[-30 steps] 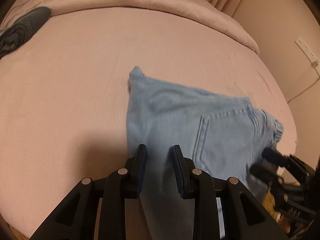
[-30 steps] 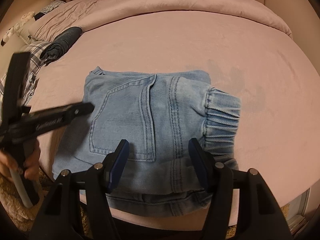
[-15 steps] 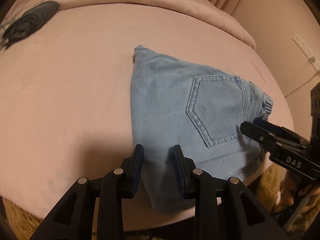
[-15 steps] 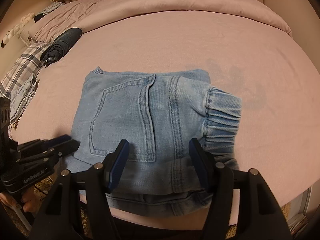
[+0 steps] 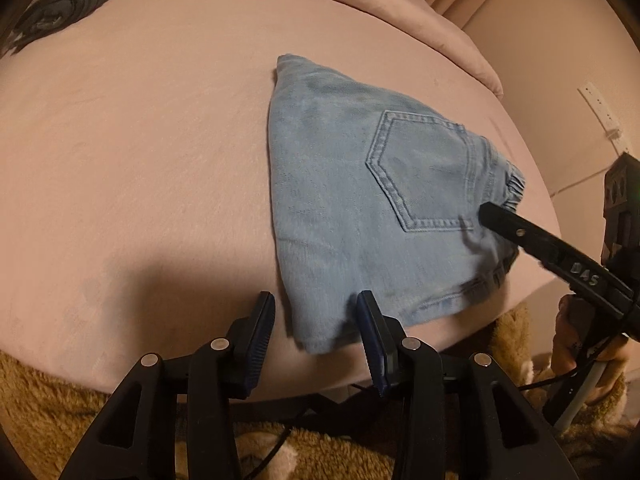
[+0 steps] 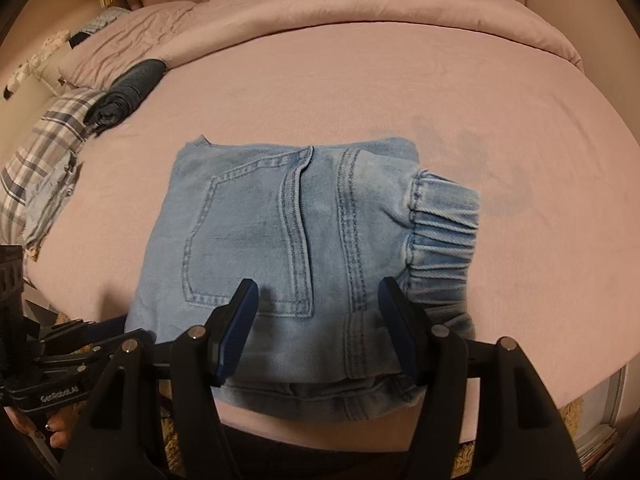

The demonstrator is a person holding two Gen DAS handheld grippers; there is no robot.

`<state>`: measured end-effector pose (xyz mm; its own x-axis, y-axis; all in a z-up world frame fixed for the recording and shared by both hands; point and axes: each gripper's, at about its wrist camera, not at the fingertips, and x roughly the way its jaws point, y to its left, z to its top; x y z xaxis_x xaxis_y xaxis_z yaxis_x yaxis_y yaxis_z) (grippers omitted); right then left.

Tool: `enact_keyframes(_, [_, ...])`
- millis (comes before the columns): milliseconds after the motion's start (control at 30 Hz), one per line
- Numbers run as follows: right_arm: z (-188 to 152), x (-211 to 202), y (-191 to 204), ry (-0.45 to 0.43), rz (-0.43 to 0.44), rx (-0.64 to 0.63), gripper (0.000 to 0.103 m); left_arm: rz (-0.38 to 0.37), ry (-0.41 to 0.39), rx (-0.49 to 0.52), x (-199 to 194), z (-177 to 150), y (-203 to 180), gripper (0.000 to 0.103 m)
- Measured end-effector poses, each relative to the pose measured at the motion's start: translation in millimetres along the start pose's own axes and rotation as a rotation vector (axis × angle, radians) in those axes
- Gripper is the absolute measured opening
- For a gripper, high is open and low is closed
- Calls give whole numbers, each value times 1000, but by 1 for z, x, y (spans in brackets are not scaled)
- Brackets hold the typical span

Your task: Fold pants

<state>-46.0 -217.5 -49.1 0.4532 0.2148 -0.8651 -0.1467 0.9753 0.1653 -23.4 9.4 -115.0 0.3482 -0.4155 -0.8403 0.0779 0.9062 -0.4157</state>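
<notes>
Pink bed (image 6: 400, 92) with folded light-blue jeans (image 6: 280, 240) at its near edge.
Left claw (image 5: 316, 320) opening over the jeans' corner; right claw (image 6: 316, 304) apart above the waistband, marked "DAS" (image 5: 584, 278). "GenRobot.AI" lettering only partly legible.

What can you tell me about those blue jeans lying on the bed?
The jeans are light blue, faded-looking denim, folded into a compact, roughly square bundle of several layers. A stitched back pocket faces up, and a gathered elastic waistband sticks out on one side. They lie flat on the pink bedsheet near the bed's edge. The left gripper, its jaws opening, straddles the near corner; the right gripper hangs open over the near edge. Neither seems to pinch the cloth.
</notes>
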Motion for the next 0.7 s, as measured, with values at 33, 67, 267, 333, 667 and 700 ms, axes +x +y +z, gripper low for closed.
enact_keyframes(33, [0, -4, -3, -5, 23, 17, 64, -2, -7, 0, -4, 0, -1, 41])
enact_keyframes(67, [-1, -13, -10, -20, 68, 61, 64, -2, -25, 2, -9, 4, -1, 41])
enact_keyframes(267, [-5, -51, -53, -126, 173, 184, 90, -2, -81, 15, -16, 27, 5, 51])
enact_keyframes(333, [-7, -45, -72, -100, 138, 237, 90, -11, -58, -6, -7, 35, 9, 52])
enact_keyframes(667, [-18, 21, -87, 101, 310, 320, 89, -93, 16, -31, 32, 53, 13, 52])
enact_keyframes(700, [-18, 25, -84, 103, 328, 311, 89, -92, 18, -25, 34, 55, 12, 55])
